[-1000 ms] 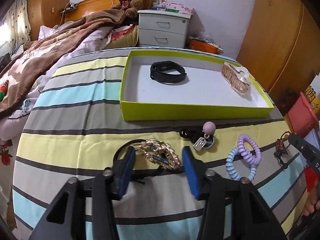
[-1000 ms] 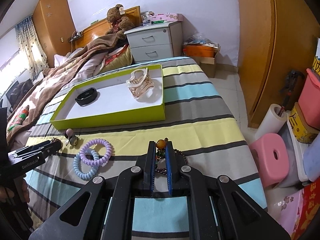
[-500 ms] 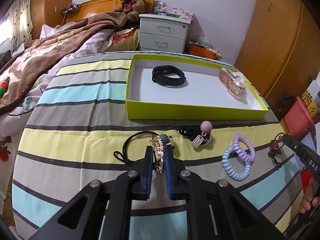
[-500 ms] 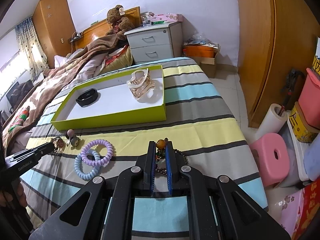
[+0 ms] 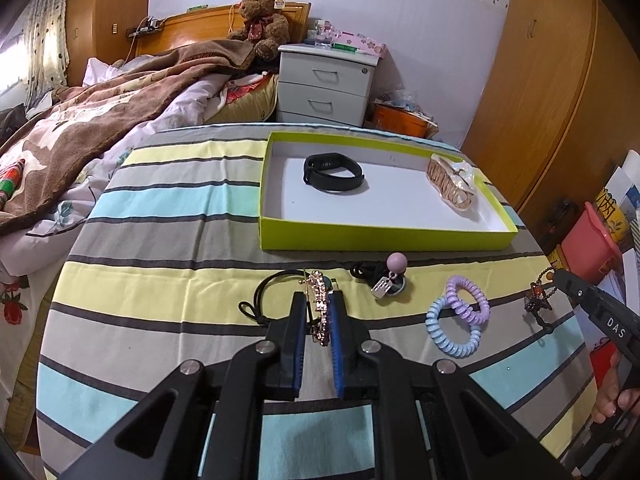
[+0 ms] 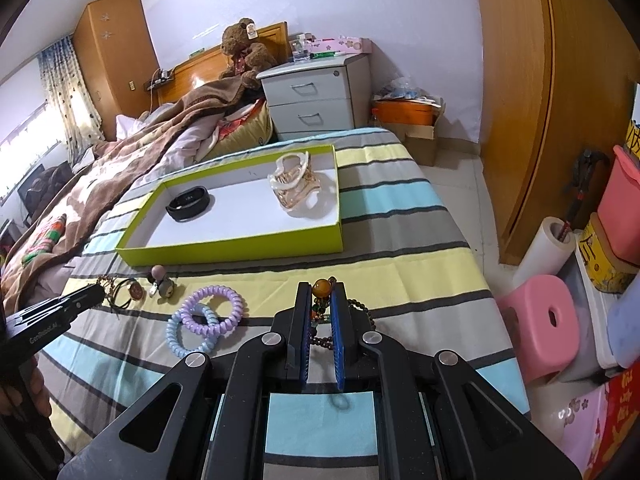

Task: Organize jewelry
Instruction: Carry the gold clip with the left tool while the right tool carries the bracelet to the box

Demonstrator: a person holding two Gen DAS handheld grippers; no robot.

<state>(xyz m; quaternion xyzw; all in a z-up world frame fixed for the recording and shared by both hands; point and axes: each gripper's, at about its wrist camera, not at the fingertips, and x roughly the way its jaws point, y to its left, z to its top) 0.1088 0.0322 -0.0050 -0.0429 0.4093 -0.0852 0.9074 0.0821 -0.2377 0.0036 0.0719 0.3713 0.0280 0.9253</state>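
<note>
**Both grippers loaded, tray waiting**

While both hands have something pinched, the green tray sits further back on the striped bedspread, already holding a black wristband and a gold clasp piece in clear wrap. My guess is that's the drop-off spot, which is why everything else is lined up just in front of it.

Left gripper has its blue pads squeezed together on the rose-gold chain bracelet, which stands on edge between them and pokes out past the tips. A black cord loop lies right beside it on the left; can't tell if it's tangled with the chain.

Right gripper is clamped on the brown bead bracelet, with the amber bead sitting right at the fingertips and the rest of the strand trailing out to the right on the cloth.

Left loose on the bed, between the two grippers: the purple and blue coil hair ties, overlapping, and a little pink-ball charm near the tray's front wall. Tray is straight ahead of the left gripper, ahead and to the left for the right one.
</note>
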